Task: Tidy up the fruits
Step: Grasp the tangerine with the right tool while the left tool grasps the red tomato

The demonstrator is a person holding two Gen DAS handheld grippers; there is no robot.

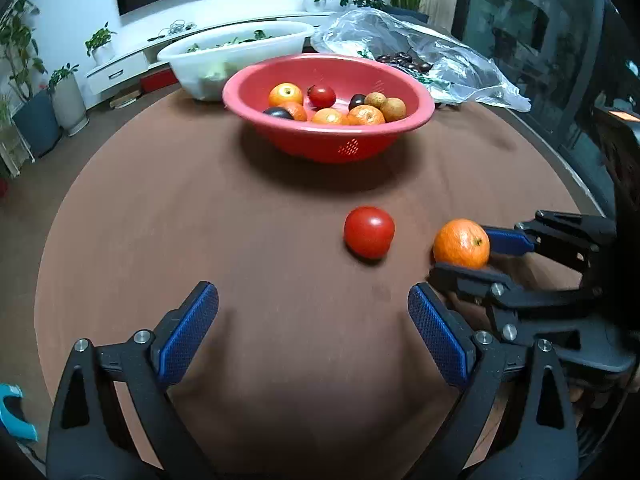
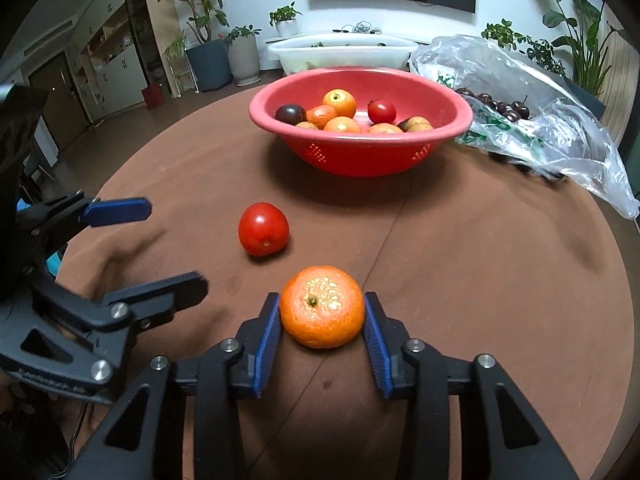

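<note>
Item: one mandarin (image 2: 322,307), bright orange, dimpled peel, green stem scar up, resting on the brown surface (image 2: 460,272) clasped between the right gripper (image 2: 322,322) pads, near a red tomato (image 2: 263,229); left gripper (image 1: 312,332) spread and empty; only the right wrist view shows the stem scar.

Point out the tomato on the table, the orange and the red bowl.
tomato (image 1: 369,232): left wrist view, middle of its skin.
orange (image 2: 322,306): right wrist view, just beside its stem end.
red bowl (image 2: 360,152): right wrist view, front outer wall.
</note>
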